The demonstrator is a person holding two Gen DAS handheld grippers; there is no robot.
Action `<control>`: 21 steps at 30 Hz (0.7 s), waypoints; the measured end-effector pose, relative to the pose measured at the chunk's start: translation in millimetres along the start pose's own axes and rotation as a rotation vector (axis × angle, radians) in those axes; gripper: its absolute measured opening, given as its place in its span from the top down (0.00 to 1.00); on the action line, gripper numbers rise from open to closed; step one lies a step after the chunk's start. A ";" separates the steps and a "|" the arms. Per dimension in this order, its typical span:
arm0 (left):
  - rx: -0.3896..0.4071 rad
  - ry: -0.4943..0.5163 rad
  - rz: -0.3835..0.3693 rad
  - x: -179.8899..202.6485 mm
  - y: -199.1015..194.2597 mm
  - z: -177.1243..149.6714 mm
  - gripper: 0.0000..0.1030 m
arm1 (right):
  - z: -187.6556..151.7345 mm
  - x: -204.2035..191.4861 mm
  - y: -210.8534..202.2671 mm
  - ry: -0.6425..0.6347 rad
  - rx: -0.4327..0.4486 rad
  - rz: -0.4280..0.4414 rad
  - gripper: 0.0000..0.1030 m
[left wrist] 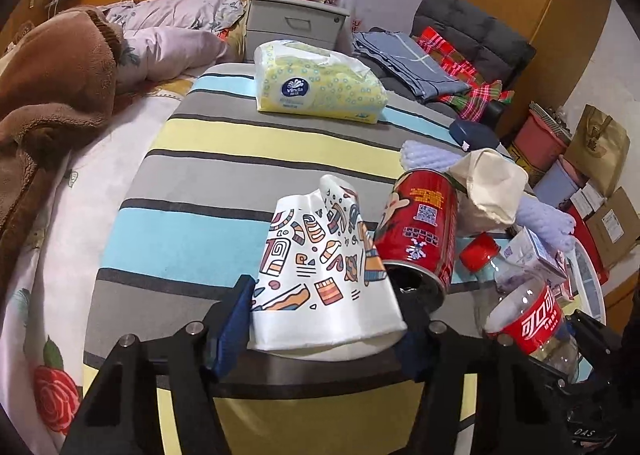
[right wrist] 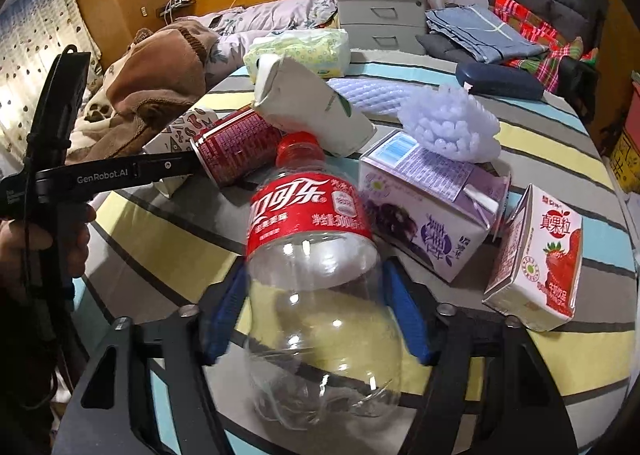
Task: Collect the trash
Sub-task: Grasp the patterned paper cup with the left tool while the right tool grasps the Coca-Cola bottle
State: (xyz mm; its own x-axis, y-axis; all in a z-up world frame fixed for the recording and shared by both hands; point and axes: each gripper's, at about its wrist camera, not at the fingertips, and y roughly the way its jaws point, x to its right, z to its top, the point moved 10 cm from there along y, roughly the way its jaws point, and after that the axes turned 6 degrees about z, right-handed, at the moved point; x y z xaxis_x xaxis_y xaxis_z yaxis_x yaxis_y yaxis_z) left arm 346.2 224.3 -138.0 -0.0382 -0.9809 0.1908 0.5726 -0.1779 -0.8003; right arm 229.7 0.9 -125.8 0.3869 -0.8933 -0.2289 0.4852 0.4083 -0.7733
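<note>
The left gripper (left wrist: 326, 319) tilts down over the striped table (left wrist: 192, 191), its blue pads pinching a crushed patterned paper cup (left wrist: 320, 267) that lies on its side. Just right of it lies a red can (left wrist: 420, 231). The right gripper (right wrist: 316, 311), also angled down, has its jaws around an empty clear cola bottle (right wrist: 316, 275); the pads seem to touch its sides.

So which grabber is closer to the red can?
Left. The left gripper is clamped on the patterned paper cup, right beside the red can. The right gripper holds the clear cola bottle, a bit farther from the can.
</note>
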 end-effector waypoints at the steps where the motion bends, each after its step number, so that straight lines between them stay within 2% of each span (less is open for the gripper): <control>1: 0.002 0.001 -0.004 0.7 -0.3 0.0 0.41 | -0.1 -0.2 0.2 -0.001 0.001 -0.002 0.36; 6: 0.016 -0.003 0.011 -1.9 -4.5 0.4 0.51 | -0.5 -0.6 -1.0 0.001 0.005 -0.002 0.37; 12: 0.044 -0.006 0.053 -6.1 -17.2 -4.8 0.52 | -2.4 -2.5 -4.0 -0.007 0.021 -0.007 0.37; 16: 0.064 0.026 0.084 -3.2 -30.2 -11.5 0.52 | -3.4 -4.9 -7.3 -0.011 0.031 0.001 0.37; 21: 0.079 0.028 0.085 2.8 -44.7 -19.7 0.52 | -3.8 -7.1 -12.7 -0.006 0.048 0.009 0.38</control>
State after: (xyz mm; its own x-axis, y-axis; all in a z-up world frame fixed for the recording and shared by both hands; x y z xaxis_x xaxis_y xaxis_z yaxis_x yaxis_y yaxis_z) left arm 304.4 227.9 -112.9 -0.0095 -0.9942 0.1073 0.6376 -0.0887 -0.7652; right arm 217.8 1.4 -116.7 0.3959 -0.8884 -0.2325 0.5182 0.4252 -0.7421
